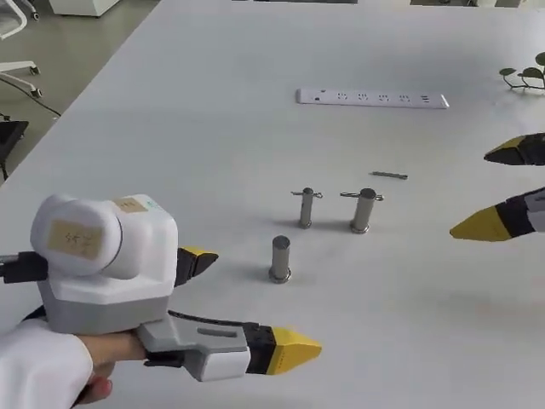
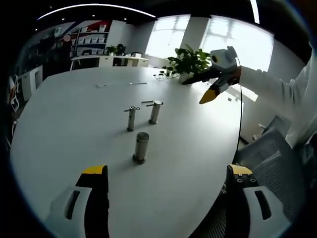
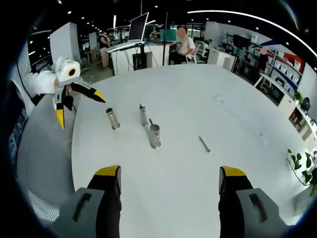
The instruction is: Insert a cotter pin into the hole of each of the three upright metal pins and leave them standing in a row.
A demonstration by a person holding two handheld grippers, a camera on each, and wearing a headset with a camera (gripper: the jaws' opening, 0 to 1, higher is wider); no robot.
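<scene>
Near the middle of the matte white tabletop (image 1: pixel 170 153): three stubby metal pins, smooth grey cylinders with a slightly flared foot, all upright; back-left pin (image 1: pixel 306 209) and back-right pin (image 1: pixel 364 211) side by side, each with thin wire stuck crosswise through the top, first cotter pin (image 1: pixel 308 194) and second cotter pin (image 1: pixel 358 196); front pin (image 1: pixel 280 258) bare on top, standing apart, nearer and a bit left of the other two, so more of a triangle than a row; loose cotter pin (image 1: pixel 389 175) lying flat just behind the back-right pin, not touching it.

Left gripper (image 1: pixel 266 302) low at the near left, chunky white and grey plastic with black fingers and pointy yellow tips; jaws spread wide, nothing between them, touching nothing; held by a hand (image 1: pixel 111 349) in a white sleeve (image 1: pixel 38 366). Right gripper (image 1: pixel 468 192) coming in from the right edge, same yellow tips aimed toward the pins, also spread wide and holding nothing, well clear of everything.

Further back, long flat white power strip (image 1: pixel 372 99); leafy green plant (image 1: pixel 528 75) at the far right.
</scene>
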